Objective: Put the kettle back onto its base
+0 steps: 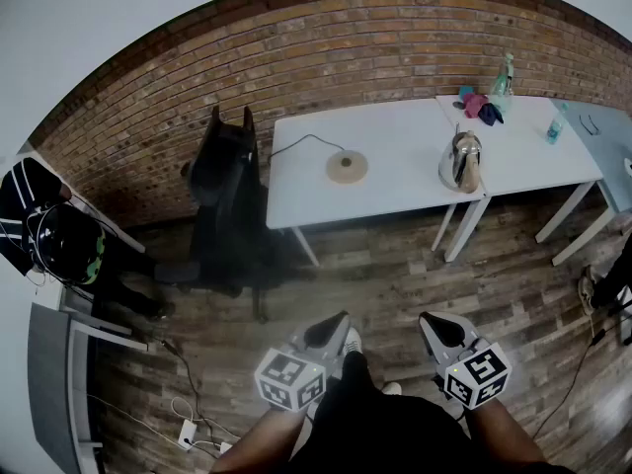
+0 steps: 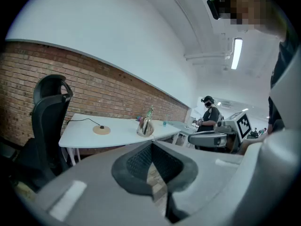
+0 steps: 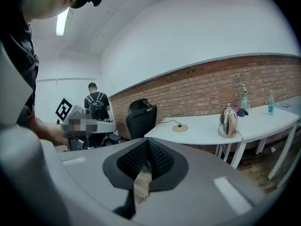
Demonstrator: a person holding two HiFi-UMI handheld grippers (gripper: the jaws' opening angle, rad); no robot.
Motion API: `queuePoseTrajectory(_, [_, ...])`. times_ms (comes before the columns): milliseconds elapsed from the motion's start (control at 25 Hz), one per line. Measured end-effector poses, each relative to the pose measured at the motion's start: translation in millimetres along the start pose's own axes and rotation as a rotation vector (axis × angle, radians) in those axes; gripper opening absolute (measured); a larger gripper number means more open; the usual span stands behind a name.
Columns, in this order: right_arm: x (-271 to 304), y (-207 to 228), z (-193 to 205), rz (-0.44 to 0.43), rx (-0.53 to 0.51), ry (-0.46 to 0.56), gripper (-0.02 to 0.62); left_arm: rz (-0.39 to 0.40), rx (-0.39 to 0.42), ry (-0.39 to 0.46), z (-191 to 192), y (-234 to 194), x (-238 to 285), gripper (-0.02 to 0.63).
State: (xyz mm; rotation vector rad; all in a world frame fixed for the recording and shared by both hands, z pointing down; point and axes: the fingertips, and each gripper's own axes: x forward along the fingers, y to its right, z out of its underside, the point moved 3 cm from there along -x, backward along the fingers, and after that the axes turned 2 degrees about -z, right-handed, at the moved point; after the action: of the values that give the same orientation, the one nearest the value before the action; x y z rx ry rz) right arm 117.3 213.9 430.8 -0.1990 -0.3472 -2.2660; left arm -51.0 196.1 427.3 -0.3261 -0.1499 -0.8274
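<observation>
White table (image 1: 385,181) stands at the far side against the brick wall (image 1: 296,57). The metal kettle (image 1: 462,161) is upright on its right end, well apart from the round tan base (image 1: 347,167), which lies nearer the middle with a dark cord (image 1: 308,136) trailing left. Only the head view shows the layout from above: the left gripper (image 1: 334,329) and right gripper (image 1: 437,330) are held side by side, near the body over the wooden floor (image 1: 395,275) and far from the table. A black office chair (image 1: 227,205) stands by the table's left end. A second table (image 1: 538,156) on the right carries a spray bottle (image 1: 505,75), a blue bottle (image 1: 556,126) and some cloths (image 1: 478,105). Only the gripper views settle the jaws. The left gripper (image 2: 152,149) has its pads closed together with nothing between them, just a sliver of floor showing below, and the right gripper (image 3: 147,147) is the same. Each also takes in the kettle (image 2: 145,126) (image 3: 228,122) and base (image 2: 101,130) (image 3: 179,128) from the side. The right gripper view adds a person (image 3: 95,105) with a backpack at the far left.
</observation>
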Motion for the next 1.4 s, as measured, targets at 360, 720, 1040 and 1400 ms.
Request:
queuePoseTrajectory(360, [0, 3, 0, 0.001, -0.001, -0.002, 0.023, 0.004, 0.018, -0.01, -1, 2, 4, 0.0])
queuePoseTrajectory(720, [3, -7, -6, -0.044, -0.03, 0.025, 0.028, -0.012, 0.012, -0.01, -1, 0, 2, 0.0])
queuePoseTrajectory(1040, [0, 9, 1, 0.004, 0.018, 0.013, 0.028, -0.014, 0.01, -0.016, 3, 0, 6, 0.0])
queuePoseTrajectory(1400, [3, 9, 1, -0.003, 0.016, 0.008, 0.028, -0.008, 0.009, -0.016, 0, 1, 10, 0.0])
